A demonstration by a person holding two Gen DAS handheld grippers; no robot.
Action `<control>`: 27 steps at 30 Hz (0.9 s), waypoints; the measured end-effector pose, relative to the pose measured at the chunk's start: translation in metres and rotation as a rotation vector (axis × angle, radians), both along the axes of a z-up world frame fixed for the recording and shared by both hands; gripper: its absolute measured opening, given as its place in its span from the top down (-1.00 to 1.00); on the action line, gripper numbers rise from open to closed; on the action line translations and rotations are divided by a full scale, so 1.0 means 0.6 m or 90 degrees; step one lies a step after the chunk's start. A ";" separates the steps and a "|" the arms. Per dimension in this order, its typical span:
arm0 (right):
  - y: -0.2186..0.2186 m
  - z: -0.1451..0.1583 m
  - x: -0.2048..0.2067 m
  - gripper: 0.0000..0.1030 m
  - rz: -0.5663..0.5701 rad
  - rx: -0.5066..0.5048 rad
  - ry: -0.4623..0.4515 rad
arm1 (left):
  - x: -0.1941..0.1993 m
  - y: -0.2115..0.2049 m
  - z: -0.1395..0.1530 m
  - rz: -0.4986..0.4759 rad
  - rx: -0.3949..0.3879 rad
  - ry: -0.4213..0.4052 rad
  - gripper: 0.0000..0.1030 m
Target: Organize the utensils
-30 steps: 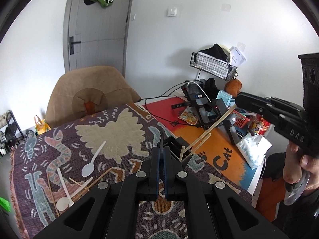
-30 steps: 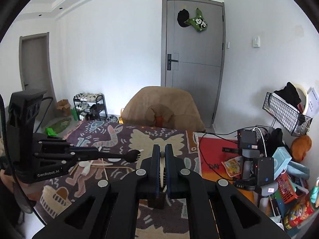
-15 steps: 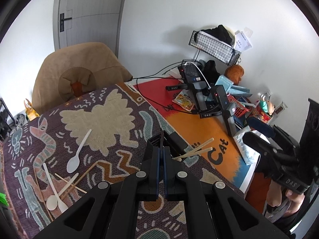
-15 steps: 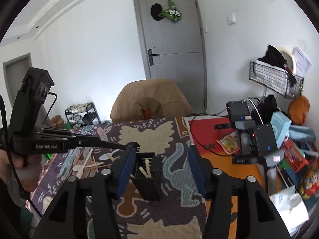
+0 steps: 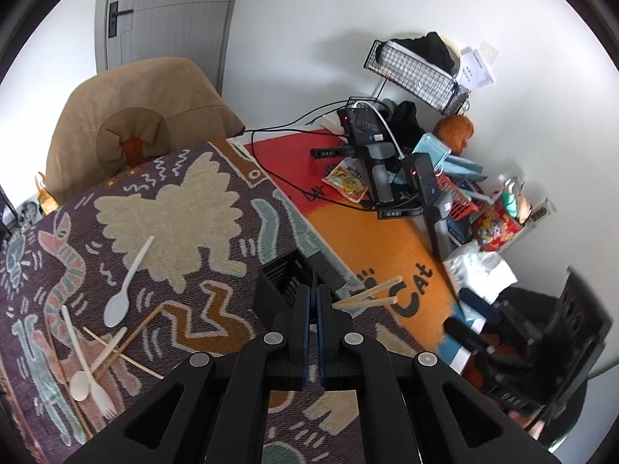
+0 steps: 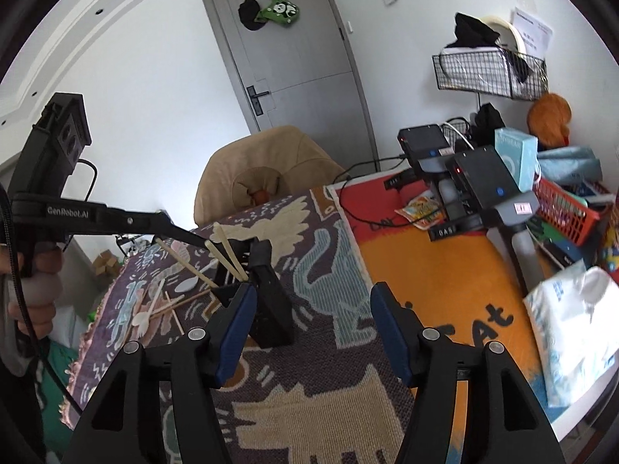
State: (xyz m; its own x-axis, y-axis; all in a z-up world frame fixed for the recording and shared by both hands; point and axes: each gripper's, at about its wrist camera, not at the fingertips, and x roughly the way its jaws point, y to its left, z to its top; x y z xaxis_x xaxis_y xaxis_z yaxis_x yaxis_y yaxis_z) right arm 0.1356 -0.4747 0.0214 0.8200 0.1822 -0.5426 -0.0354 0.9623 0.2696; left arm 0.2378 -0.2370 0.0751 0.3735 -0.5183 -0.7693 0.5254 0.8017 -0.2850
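Observation:
A black utensil holder (image 6: 267,297) stands on the patterned cloth (image 6: 329,398) with several wooden sticks (image 6: 226,251) leaning out of it. It also shows in the left wrist view (image 5: 286,274), sticks (image 5: 371,294) poking right. My left gripper (image 5: 313,301) is shut and empty, its tips right above the holder; it reaches in from the left in the right wrist view (image 6: 182,234). My right gripper (image 6: 309,309) is open and empty, just in front of the holder. White plastic spoons (image 5: 127,282), a fork (image 5: 102,398) and thin sticks (image 5: 127,344) lie loose on the cloth at left.
A tan padded chair (image 5: 131,131) stands behind the table. On the orange and red mat (image 5: 367,232) at right are black devices with cables (image 5: 383,170), a red basket (image 6: 568,212), boxes and a white plastic bag (image 6: 576,328). A wire shelf (image 6: 487,73) hangs on the wall.
My right gripper has opened wide and dropped low toward the holder. My left gripper stayed shut and tilted down over the holder. The sticks now rest in the holder.

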 end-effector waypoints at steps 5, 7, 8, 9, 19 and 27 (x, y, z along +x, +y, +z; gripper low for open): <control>0.008 -0.014 -0.008 -0.19 0.007 0.005 0.006 | 0.001 -0.001 0.001 0.008 -0.015 0.004 0.94; 0.014 -0.021 -0.010 -0.19 0.010 0.005 0.011 | 0.001 0.004 -0.002 0.013 -0.019 0.009 0.93; 0.017 -0.023 -0.010 -0.19 0.013 0.006 0.012 | 0.003 0.008 -0.004 0.019 -0.021 0.012 0.91; 0.019 -0.027 -0.010 -0.19 0.015 0.007 0.013 | 0.004 0.012 -0.006 0.021 -0.024 0.015 0.84; 0.052 -0.049 -0.005 -0.19 0.030 0.004 0.027 | -0.010 0.077 -0.006 0.074 -0.042 -0.028 -0.35; 0.088 -0.042 -0.011 -0.78 0.037 -0.009 0.002 | -0.043 0.129 0.005 0.097 -0.064 -0.092 -0.90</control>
